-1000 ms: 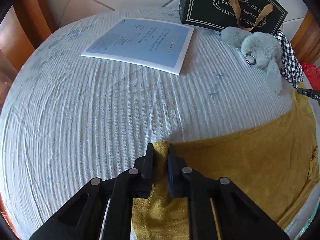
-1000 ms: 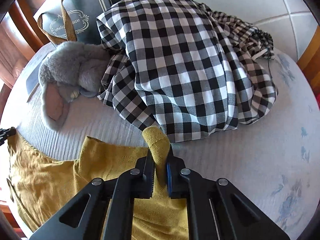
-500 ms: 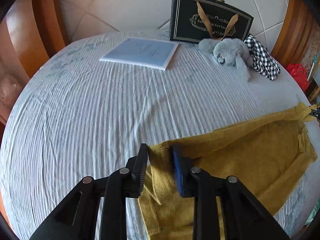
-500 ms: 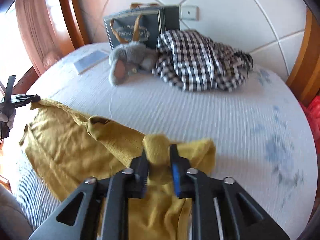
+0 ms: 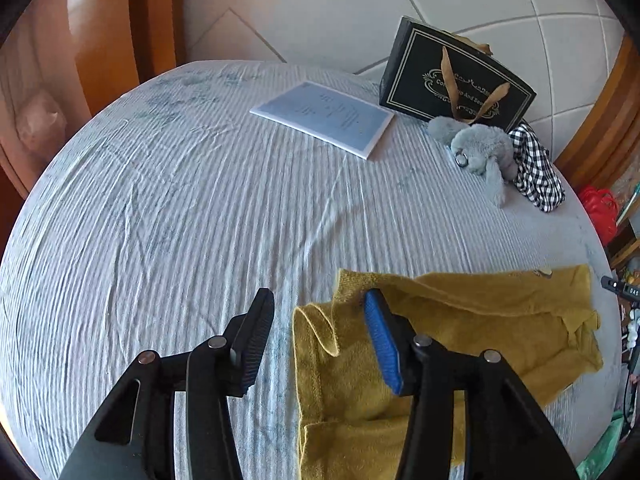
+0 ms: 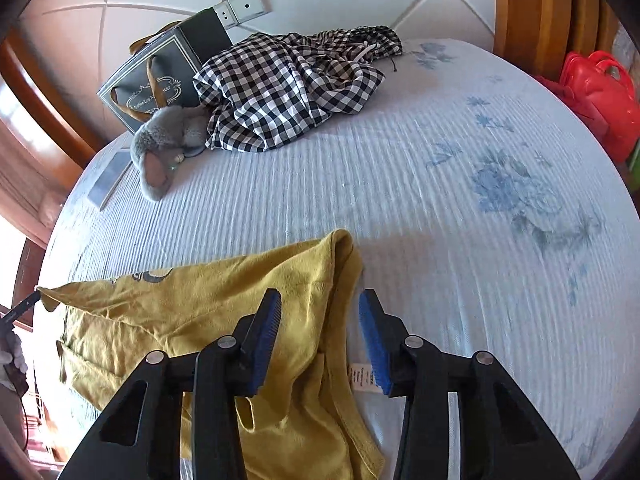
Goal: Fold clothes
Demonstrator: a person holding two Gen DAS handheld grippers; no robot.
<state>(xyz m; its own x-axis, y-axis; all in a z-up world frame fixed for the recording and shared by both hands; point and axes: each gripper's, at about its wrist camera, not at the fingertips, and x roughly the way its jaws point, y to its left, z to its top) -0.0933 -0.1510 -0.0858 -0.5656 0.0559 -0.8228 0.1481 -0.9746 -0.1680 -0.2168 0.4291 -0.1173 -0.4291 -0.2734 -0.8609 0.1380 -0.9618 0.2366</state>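
Both grippers now spread, mustard garment (image 5: 460, 344) released

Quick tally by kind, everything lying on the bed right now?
Garments: 2, the mustard top and the checked garment
Gift bags: 1, dark bag
Plush toys: 1, grey toy
Booklets: 1, blue booklet
Total: 5

Home bedroom: bed sheet (image 5: 200, 208), padded headboard (image 5: 320, 8), plush toy (image 5: 480, 148), wall socket (image 6: 242, 8).
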